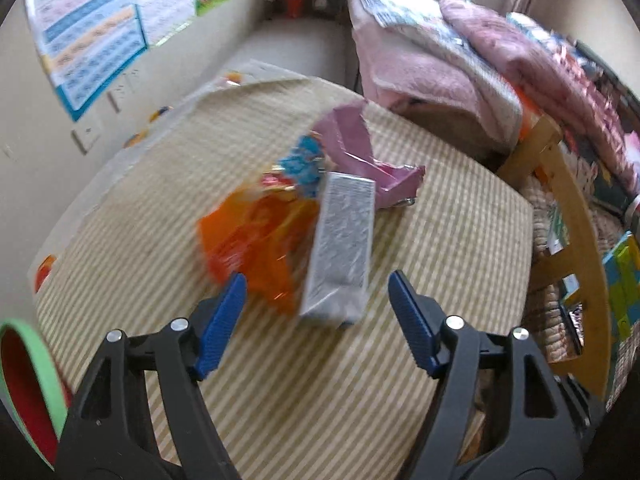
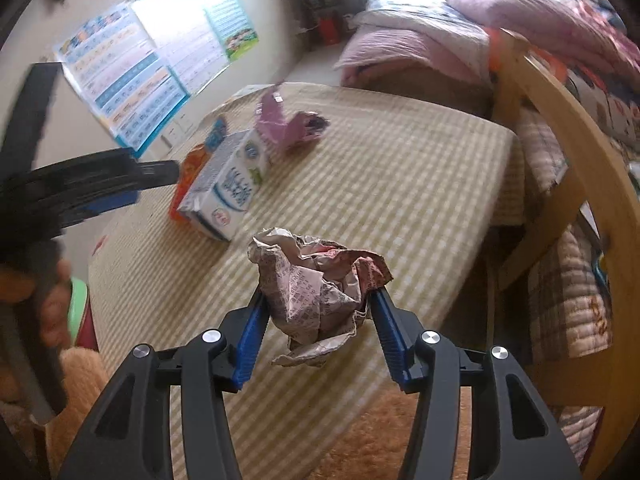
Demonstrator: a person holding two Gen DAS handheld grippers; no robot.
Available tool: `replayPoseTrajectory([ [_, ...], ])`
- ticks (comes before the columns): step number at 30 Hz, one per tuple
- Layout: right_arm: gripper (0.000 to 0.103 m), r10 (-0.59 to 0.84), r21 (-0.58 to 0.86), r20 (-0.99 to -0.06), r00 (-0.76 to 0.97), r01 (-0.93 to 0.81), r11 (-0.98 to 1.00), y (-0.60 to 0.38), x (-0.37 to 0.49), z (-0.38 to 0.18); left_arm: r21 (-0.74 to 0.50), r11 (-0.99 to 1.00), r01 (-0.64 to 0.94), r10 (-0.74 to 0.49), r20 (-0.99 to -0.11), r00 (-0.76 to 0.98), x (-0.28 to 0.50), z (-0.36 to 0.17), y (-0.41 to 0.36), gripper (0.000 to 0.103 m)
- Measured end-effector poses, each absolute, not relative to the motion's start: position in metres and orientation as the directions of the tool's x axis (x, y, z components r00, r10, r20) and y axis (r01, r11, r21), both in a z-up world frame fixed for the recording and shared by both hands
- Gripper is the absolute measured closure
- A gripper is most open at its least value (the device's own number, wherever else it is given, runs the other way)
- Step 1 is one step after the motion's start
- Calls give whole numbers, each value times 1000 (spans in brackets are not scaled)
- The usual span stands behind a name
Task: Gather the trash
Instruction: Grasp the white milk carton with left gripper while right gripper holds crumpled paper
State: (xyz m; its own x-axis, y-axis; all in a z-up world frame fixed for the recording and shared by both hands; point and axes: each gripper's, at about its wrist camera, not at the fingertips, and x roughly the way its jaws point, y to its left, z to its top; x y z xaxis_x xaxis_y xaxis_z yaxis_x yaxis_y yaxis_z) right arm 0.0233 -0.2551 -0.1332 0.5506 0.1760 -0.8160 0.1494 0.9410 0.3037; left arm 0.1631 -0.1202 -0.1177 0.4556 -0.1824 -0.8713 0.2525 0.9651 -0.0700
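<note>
A white milk carton (image 1: 344, 248) lies on the striped table (image 1: 440, 264), with an orange wrapper (image 1: 248, 240) on its left and a pink wrapper (image 1: 352, 144) behind it. My left gripper (image 1: 316, 292) is open just above the near end of the carton, its fingers on either side of it. In the right wrist view the carton (image 2: 228, 184), orange wrapper (image 2: 188, 172) and pink wrapper (image 2: 288, 120) sit at the table's far left. My right gripper (image 2: 318, 312) is shut on a crumpled newspaper ball (image 2: 316, 288), held above the table's near edge (image 2: 400, 320).
A red bin with a green rim (image 1: 28, 388) stands at the table's lower left; it also shows in the right wrist view (image 2: 78, 312). A wooden curved frame (image 2: 580, 152) and piled pink bedding (image 1: 460, 60) stand on the right. Posters (image 1: 88, 28) hang on the wall.
</note>
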Motion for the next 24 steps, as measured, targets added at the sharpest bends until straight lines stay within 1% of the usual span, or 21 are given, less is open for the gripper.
replayPoseTrajectory([
  [6, 51, 192, 344, -816, 546, 190, 920, -271, 20, -140, -13, 965, 263, -117, -916, 385, 192, -153, -148, 33],
  [8, 51, 198, 348, -815, 545, 187, 918, -271, 21, -140, 6, 963, 270, -96, -926, 364, 196, -163, -151, 50],
  [9, 51, 200, 349, -815, 544, 185, 919, -272, 22, -140, 13, 963, 269, -86, -931, 354, 198, -165, -150, 65],
  [10, 51, 201, 348, -815, 543, 182, 919, -271, 22, -140, 11, 964, 266, -85, -934, 347, 198, -167, -148, 66],
  [14, 51, 207, 351, -818, 536, 183, 918, -271, 24, -143, -15, 965, 263, -113, -924, 364, 181, -159, -136, 67],
  [18, 51, 205, 345, -822, 532, 178, 922, -269, 26, -144, -5, 956, 292, -124, -912, 390, 145, -144, -119, 67],
  [21, 51, 195, 329, -826, 528, 170, 929, -265, 27, -144, -3, 958, 287, -115, -920, 375, 112, -142, -93, 67],
  [24, 51, 191, 316, -827, 529, 156, 936, -261, 27, -143, -5, 969, 248, -95, -932, 351, 85, -148, -70, 67],
])
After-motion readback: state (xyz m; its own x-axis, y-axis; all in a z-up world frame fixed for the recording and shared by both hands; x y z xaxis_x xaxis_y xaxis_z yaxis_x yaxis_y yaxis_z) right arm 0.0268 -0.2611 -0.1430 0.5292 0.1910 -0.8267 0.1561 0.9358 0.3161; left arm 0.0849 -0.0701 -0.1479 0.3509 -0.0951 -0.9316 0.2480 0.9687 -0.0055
